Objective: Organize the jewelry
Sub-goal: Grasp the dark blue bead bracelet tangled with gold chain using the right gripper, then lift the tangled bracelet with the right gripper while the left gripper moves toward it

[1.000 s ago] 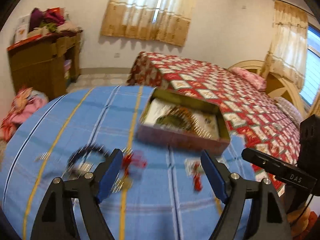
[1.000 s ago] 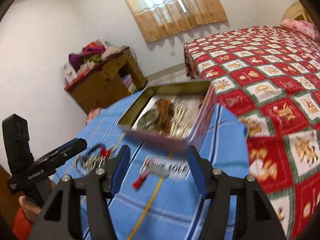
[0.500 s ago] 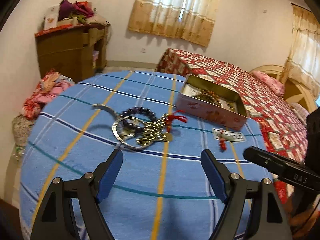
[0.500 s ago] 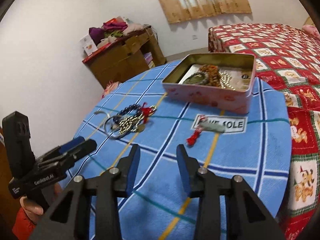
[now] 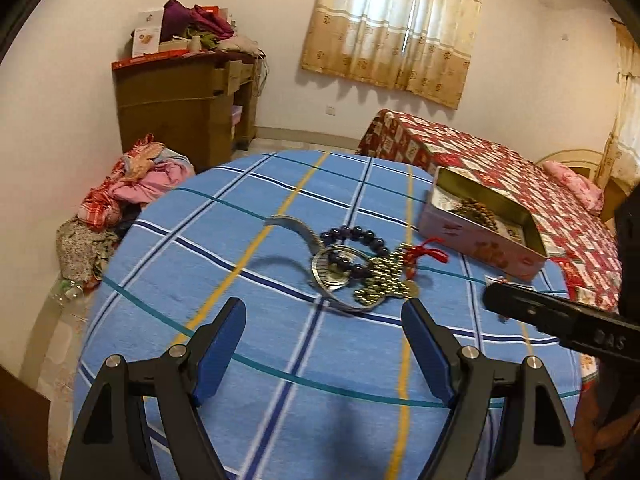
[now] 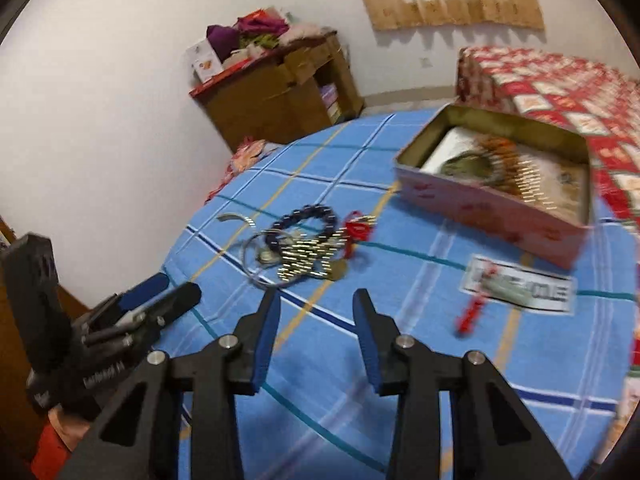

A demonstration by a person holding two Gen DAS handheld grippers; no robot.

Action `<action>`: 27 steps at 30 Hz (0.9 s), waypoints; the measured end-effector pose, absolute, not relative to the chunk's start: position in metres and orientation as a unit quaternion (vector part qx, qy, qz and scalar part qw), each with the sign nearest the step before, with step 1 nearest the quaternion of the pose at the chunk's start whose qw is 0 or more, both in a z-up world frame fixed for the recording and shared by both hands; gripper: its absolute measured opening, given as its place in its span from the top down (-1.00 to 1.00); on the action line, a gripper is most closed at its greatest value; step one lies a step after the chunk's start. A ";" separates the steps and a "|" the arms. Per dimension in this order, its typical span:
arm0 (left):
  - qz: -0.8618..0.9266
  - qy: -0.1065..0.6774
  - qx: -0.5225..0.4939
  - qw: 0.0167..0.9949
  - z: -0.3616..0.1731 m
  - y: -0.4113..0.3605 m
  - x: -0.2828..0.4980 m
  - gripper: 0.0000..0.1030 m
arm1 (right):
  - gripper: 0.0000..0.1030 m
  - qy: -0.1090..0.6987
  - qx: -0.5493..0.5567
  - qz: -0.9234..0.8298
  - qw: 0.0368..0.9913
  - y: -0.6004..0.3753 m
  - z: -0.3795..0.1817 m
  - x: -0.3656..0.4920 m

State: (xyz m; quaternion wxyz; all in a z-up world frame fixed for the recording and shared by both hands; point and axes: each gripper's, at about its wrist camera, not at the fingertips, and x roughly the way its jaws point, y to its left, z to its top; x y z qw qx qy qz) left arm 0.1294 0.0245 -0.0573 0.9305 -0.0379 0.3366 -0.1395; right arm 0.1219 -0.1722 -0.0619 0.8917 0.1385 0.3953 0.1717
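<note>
Both grippers have drawn nearer the jewelry pile (image 5: 360, 268) on the blue checked table (image 5: 224, 332).
Left gripper (image 5: 324, 312) spread wide, right gripper (image 6: 316, 300) narrower; both empty, the tin (image 6: 492, 208) beyond.

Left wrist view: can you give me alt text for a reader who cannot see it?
The open, empty left gripper hovers above a blue plaid tablecloth, aimed at a tangled jewelry pile of dark beads, a silver watch and a gold chain. An open pink tin holding jewelry sits beyond on the right, with the right gripper intruding from the right edge.

Both wrist views over jewelry pile (image 5: 360, 268)
</note>
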 end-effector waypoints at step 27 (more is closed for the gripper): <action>-0.139 0.339 -0.060 0.928 -0.056 0.054 0.136 -0.56 | 0.78 0.362 0.141 0.209 0.897 -0.157 -0.041 0.130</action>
